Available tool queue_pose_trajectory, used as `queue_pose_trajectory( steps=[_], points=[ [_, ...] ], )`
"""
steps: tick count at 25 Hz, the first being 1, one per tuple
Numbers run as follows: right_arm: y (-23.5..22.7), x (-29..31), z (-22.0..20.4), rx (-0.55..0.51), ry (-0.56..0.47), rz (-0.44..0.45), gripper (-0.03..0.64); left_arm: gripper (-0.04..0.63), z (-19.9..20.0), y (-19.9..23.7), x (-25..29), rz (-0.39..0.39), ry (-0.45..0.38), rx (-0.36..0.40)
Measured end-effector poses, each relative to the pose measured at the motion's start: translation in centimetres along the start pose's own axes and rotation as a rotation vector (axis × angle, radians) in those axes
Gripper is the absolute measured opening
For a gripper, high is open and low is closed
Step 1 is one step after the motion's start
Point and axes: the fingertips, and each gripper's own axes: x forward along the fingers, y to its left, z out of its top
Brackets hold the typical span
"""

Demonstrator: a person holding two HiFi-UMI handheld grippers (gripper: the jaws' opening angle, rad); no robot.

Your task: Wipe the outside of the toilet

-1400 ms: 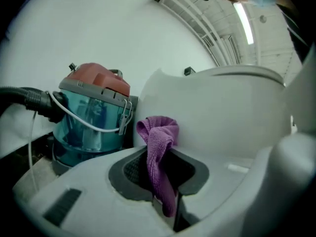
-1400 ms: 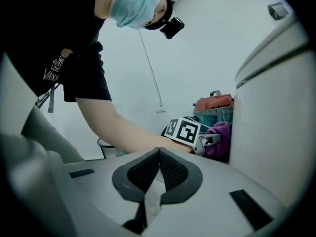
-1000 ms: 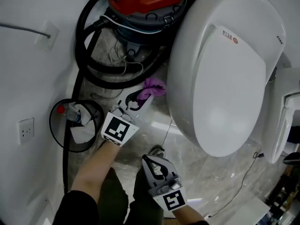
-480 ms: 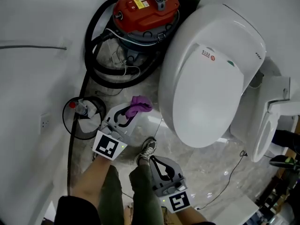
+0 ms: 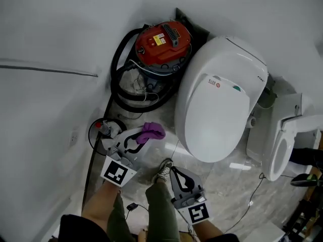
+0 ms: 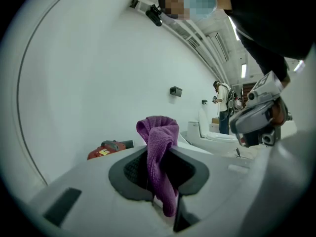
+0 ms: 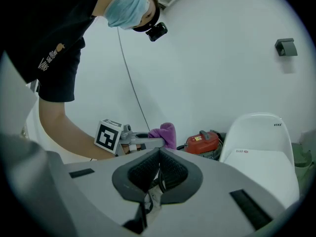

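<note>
A white toilet with its lid down stands at the centre right; it also shows in the right gripper view, toilet. My left gripper is shut on a purple cloth, held left of the toilet's front, apart from the bowl. In the left gripper view the purple cloth hangs between the closed jaws of the left gripper. My right gripper is shut with nothing in it, lower down and in front of the toilet. The right gripper has its pads pressed together.
A red vacuum cleaner with a black hose stands against the wall left of the toilet. A small black bin holds rubbish below it. A second white toilet is at the right. My shoe is on the marble floor.
The view has pulled back and up, so the toilet and vacuum look smaller. Both grippers have drawn lower in the picture; the left one still holds the cloth.
</note>
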Motion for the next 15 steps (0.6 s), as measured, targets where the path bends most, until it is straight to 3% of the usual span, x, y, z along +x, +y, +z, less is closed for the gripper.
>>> queue_pose_trajectory(
  steps=[6, 12, 15],
  points=[
    [2.3, -1.5, 4.6, 0.024, -0.067, -0.098, -0.002, 0.066, 5.0, 0.1, -4.8, 0.031, -0.022, -0.074],
    [6.1, -4.6, 9.3, 0.068, -0.115, -0.184, -0.002, 0.066, 10.6, -2.6, -10.9, 0.001, -0.032, -0.082],
    [8.4, -6.2, 10.9, 0.087, -0.125, -0.206, -0.002, 0.066, 12.8, -3.9, -14.3, -0.001, -0.021, -0.043]
  ],
)
